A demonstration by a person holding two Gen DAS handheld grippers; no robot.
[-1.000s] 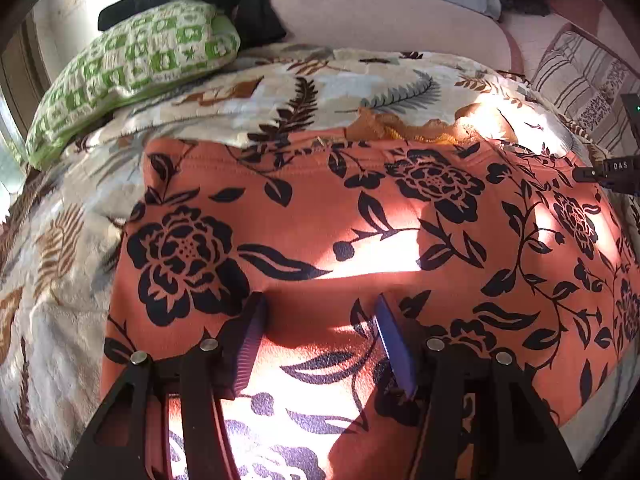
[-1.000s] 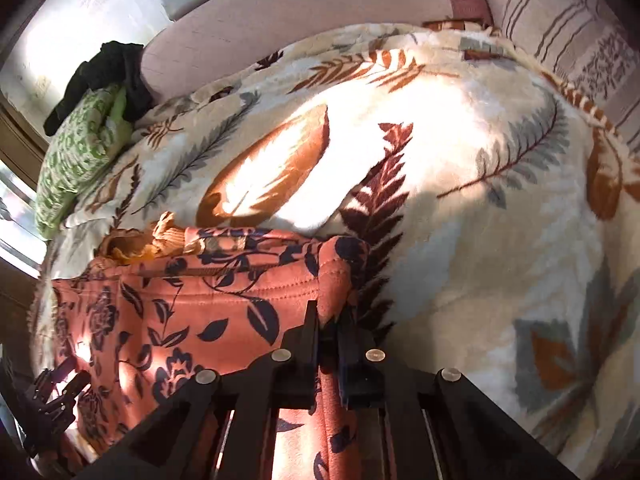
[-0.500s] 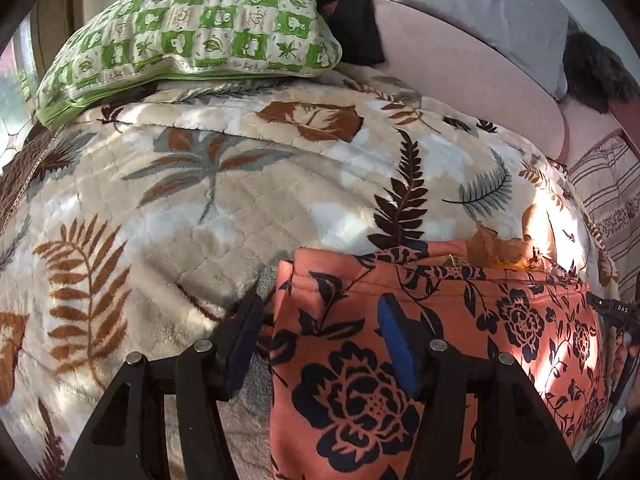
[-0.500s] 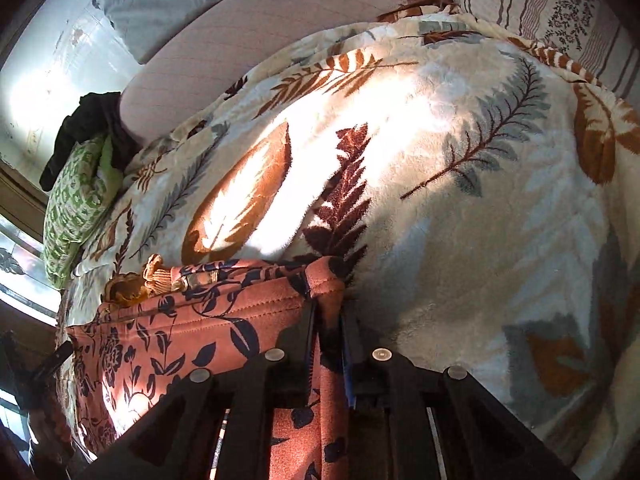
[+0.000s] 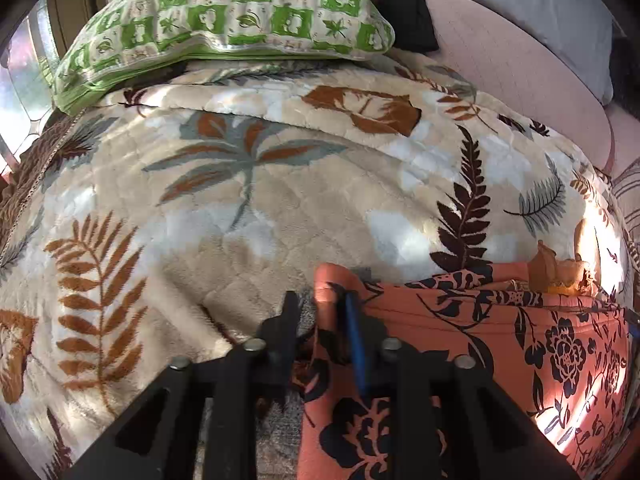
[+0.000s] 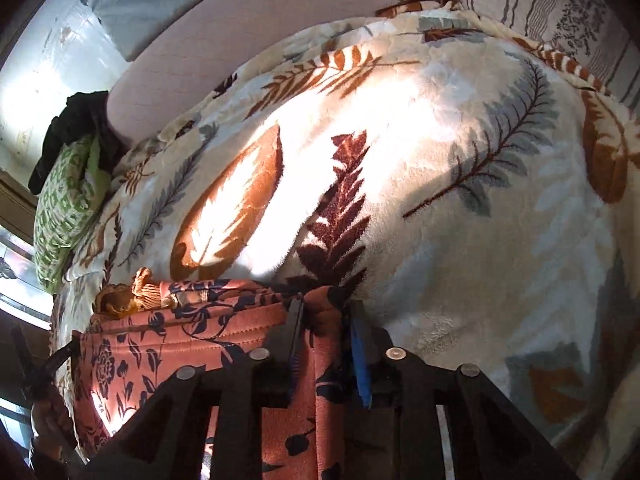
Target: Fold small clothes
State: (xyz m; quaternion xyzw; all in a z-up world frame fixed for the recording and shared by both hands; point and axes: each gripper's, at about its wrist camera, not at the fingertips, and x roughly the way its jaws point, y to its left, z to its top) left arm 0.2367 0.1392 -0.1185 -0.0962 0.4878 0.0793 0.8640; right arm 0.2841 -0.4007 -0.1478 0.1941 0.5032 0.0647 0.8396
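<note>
Left gripper (image 5: 320, 312) pinches the near-left corner of the orange floral garment (image 5: 500, 360), cloth bunched between its narrowed jaws. Right gripper (image 6: 324, 316) clamps the opposite corner, fabric (image 6: 192, 344) running back between the fingers. The garment lies spread on the leaf-print blanket (image 5: 260, 220), a green pillow (image 5: 224, 16) beyond. No readable writing or labels anywhere.

Open blanket (image 5: 248, 216) lies ahead; green pillow (image 5: 224, 12) apparently blocks the far edge.
</note>
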